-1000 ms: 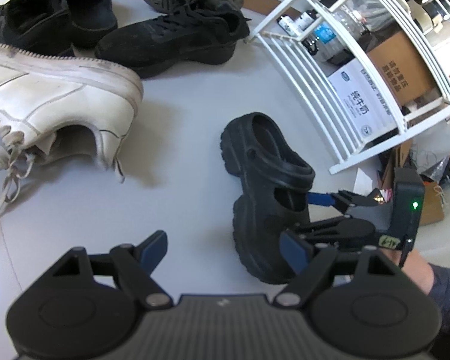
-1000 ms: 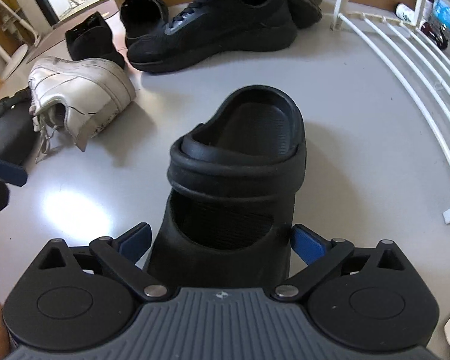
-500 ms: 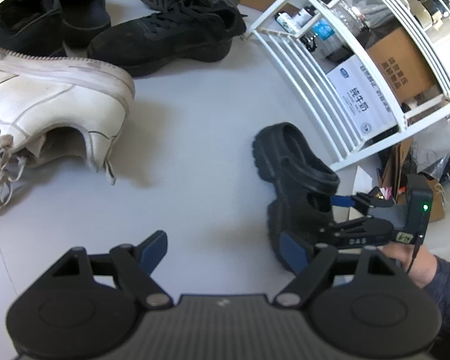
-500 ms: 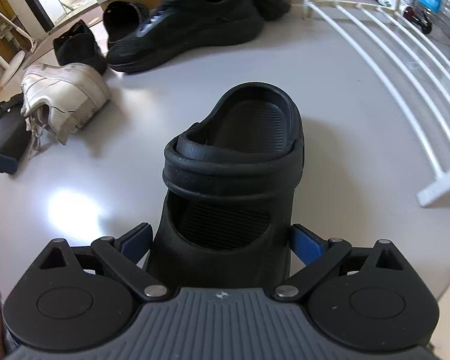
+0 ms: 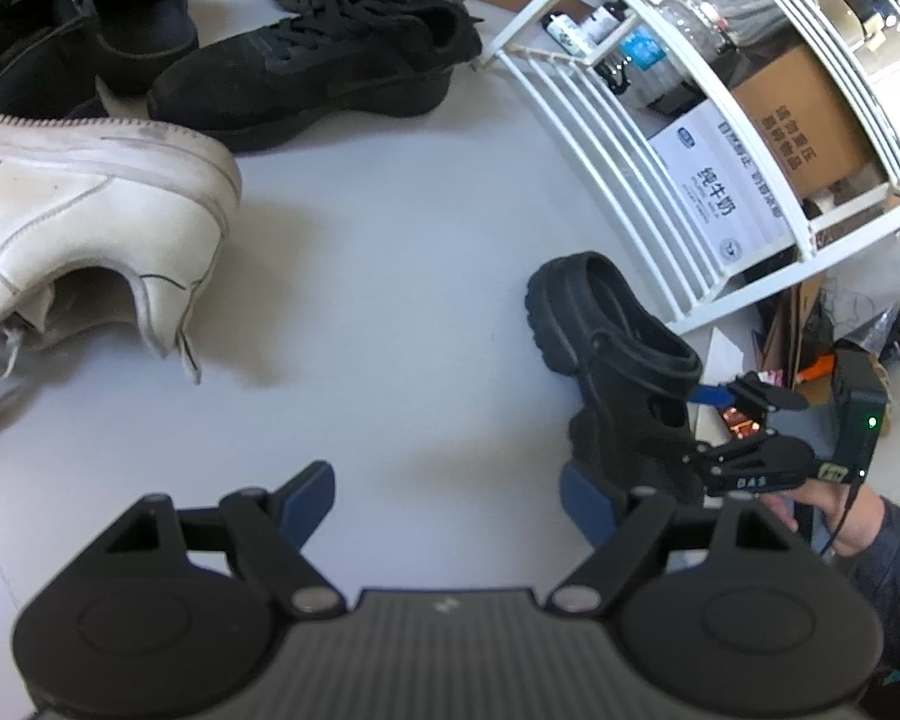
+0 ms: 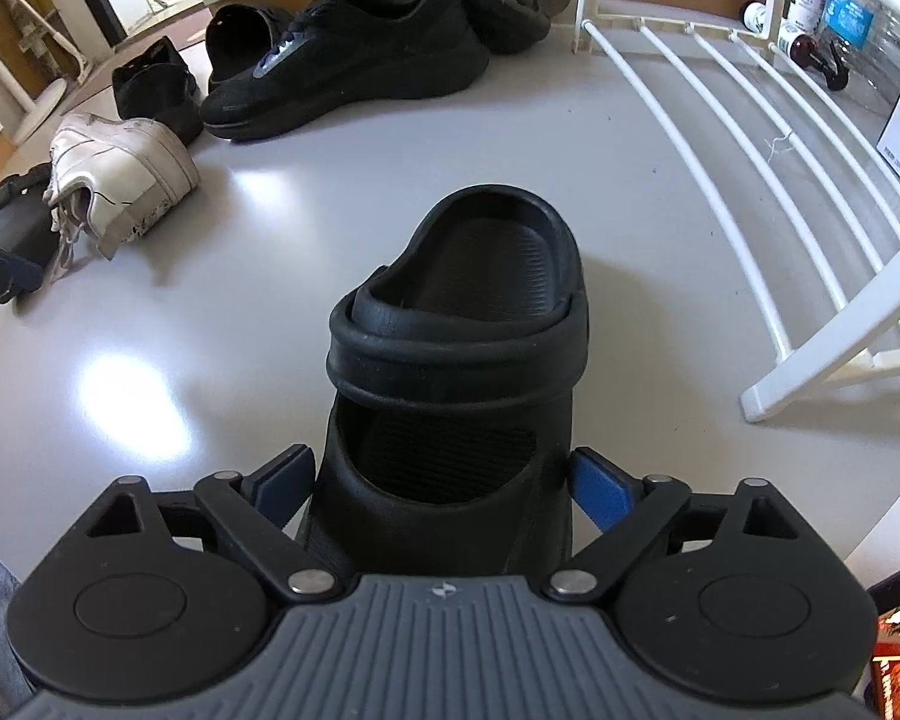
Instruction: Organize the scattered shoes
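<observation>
A chunky black clog [image 6: 486,276] rests on the grey surface with its toe end between the blue pads of my right gripper [image 6: 438,474]. The jaws are closing, and both pads lie against the clog's sides. In the left wrist view the clog [image 5: 606,324] sits beside the foot of the white rack [image 5: 630,150]. My left gripper [image 5: 444,480] hovers open over bare surface with nothing between its fingers. A white sneaker [image 5: 90,210] lies on its side at the left. Black sneakers [image 5: 306,78] and black slip-on shoes [image 5: 132,12] crowd the far edge.
The white slatted rack [image 6: 750,180] stands on the right. Bottles [image 6: 804,0], a water jug and a cardboard box [image 5: 810,120] sit behind it. A person's hand [image 5: 834,510] holds the right gripper. The surface's edge curves close by at bottom right.
The right gripper has slid the clog to the right, up to the rack's near corner. Its pads have drawn in against the clog. The left gripper has stayed put.
</observation>
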The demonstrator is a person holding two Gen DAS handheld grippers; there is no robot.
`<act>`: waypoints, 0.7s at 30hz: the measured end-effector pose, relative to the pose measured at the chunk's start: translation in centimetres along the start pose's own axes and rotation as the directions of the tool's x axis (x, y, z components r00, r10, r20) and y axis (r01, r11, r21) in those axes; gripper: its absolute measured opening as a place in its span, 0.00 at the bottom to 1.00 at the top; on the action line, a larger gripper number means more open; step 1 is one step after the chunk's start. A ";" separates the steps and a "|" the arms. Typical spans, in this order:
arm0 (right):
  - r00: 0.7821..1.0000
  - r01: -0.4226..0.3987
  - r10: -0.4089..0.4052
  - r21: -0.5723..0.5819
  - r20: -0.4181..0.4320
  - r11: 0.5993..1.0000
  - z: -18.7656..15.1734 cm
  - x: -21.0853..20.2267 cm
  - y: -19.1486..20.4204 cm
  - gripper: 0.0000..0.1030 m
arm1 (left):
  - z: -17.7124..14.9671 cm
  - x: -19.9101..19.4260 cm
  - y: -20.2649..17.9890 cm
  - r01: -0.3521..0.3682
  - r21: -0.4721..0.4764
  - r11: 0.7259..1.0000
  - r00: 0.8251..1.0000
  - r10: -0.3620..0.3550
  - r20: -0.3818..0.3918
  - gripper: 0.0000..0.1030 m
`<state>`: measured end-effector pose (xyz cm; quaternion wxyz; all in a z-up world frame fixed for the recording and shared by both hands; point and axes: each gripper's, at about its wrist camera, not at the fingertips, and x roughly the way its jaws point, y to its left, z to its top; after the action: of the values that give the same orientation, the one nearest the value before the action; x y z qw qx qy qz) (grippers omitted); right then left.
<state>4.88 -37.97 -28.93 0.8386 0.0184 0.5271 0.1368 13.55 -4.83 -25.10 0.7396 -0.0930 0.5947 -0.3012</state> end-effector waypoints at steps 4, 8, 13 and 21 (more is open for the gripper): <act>1.000 0.001 -0.001 0.026 -0.021 1.000 -0.2 0.0 -0.4 0.91 | 0.3 0.2 -0.2 -0.004 0.007 1.000 1.000 0.004 -0.003 0.81; 0.999 0.028 -0.026 0.057 -0.029 0.998 0.0 0.7 -0.2 0.92 | 1.6 0.0 -0.9 -0.040 0.055 0.998 0.999 0.040 0.004 0.81; 0.999 0.042 -0.041 0.061 -0.013 0.997 0.6 1.2 -0.1 0.92 | 4.5 -1.6 -1.2 -0.070 0.087 0.994 0.996 0.065 0.053 0.81; 0.996 0.088 -0.085 0.067 -0.033 0.994 0.1 0.3 -1.3 0.90 | 9.1 -3.2 -0.1 -0.141 0.080 0.987 0.980 0.127 0.154 0.82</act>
<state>5.41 -39.17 -29.38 0.8346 0.0223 0.5443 0.0824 21.66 -5.20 -19.93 0.8038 -0.0410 0.5287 -0.2696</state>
